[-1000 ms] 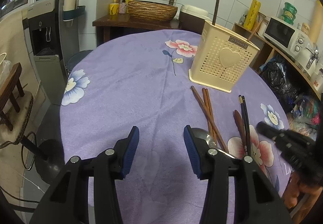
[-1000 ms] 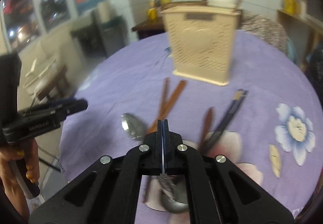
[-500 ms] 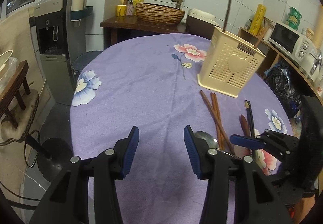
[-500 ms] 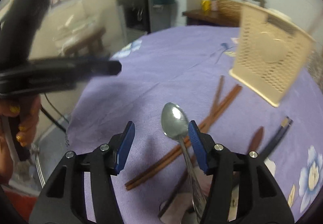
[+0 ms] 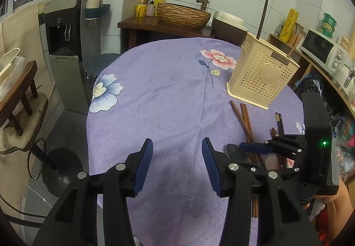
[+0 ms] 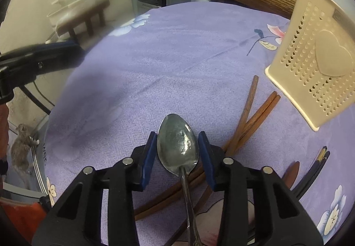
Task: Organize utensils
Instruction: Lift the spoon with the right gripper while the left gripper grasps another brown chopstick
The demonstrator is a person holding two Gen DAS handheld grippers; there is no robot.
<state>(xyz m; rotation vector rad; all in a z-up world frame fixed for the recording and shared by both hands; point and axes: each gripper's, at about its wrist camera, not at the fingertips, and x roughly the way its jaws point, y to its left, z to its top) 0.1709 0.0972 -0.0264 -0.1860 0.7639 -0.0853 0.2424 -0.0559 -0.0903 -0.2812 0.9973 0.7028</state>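
Observation:
A metal spoon (image 6: 177, 143) lies on the purple cloth, bowl up, across brown wooden chopsticks (image 6: 248, 108). My right gripper (image 6: 177, 152) is open, its blue pads on either side of the spoon's bowl without closing on it. The spoon's bowl also shows in the left wrist view (image 5: 236, 152), next to the right gripper (image 5: 255, 148). My left gripper (image 5: 177, 163) is open and empty above bare cloth. A cream perforated utensil holder (image 5: 261, 77) stands beyond, with sticks in it. Dark chopsticks (image 6: 319, 161) and a brown utensil (image 6: 291, 172) lie to the right.
The round table (image 5: 159, 95) has a flowered purple cloth. A water dispenser (image 5: 64, 46) and a wooden stool (image 5: 20, 90) stand left of it. A counter with a microwave (image 5: 319, 48) runs along the right. A wooden side table with a basket (image 5: 182, 15) is behind.
My right gripper was shut a second ago, then opened and came down around the spoon's bowl. The left gripper stayed open while its view drew back a little.

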